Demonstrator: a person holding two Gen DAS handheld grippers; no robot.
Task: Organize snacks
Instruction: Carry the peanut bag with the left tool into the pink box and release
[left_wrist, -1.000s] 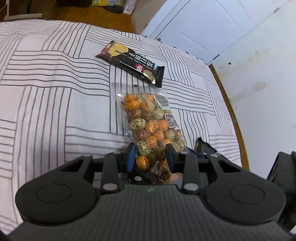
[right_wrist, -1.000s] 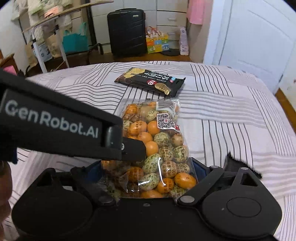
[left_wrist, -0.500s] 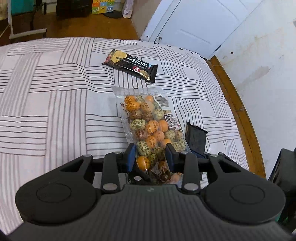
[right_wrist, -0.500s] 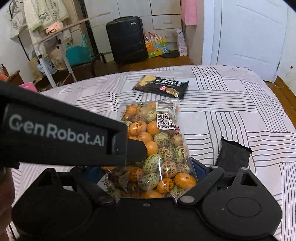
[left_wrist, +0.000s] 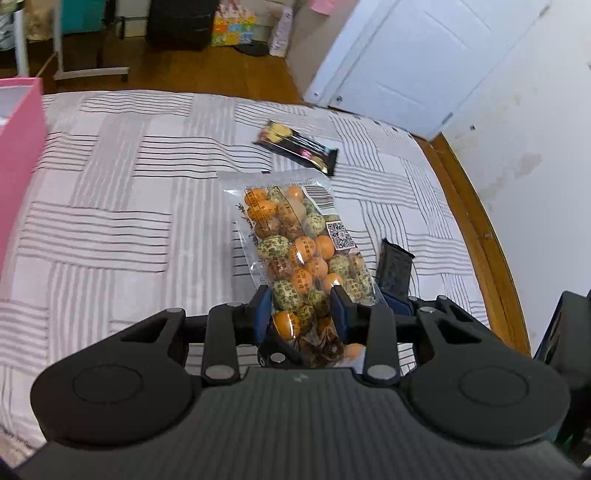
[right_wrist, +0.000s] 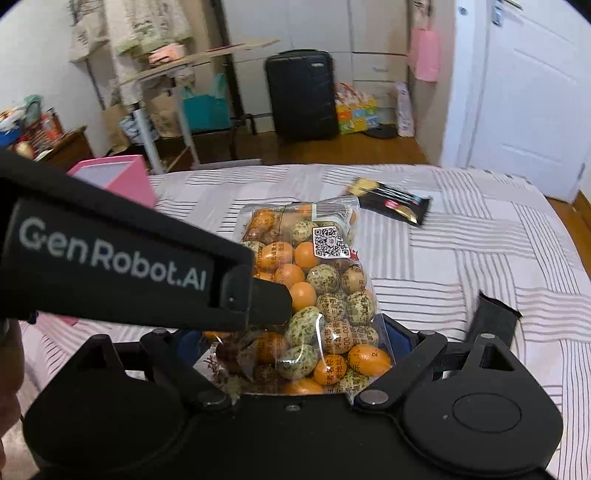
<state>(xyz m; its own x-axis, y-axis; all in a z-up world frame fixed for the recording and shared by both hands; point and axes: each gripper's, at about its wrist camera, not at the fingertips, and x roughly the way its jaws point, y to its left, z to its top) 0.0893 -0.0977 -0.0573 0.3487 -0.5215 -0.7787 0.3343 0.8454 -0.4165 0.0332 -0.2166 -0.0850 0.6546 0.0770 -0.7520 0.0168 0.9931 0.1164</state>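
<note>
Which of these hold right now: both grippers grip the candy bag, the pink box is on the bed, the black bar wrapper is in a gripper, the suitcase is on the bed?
1. Both the left gripper and right gripper clamp the candy bag. True.
2. The pink box sits on the bed. True.
3. The black bar wrapper is held in a gripper. False: it lies on the bed.
4. The suitcase is on the bed. False: it stands on the floor.

A clear bag of orange and speckled green candies (left_wrist: 295, 254) stands lengthwise at frame centre, lifted off the striped bedspread. A black snack bar (left_wrist: 297, 147) lies flat beyond it, upper centre. A small dark wrapper (left_wrist: 395, 267) lies just right.
</note>
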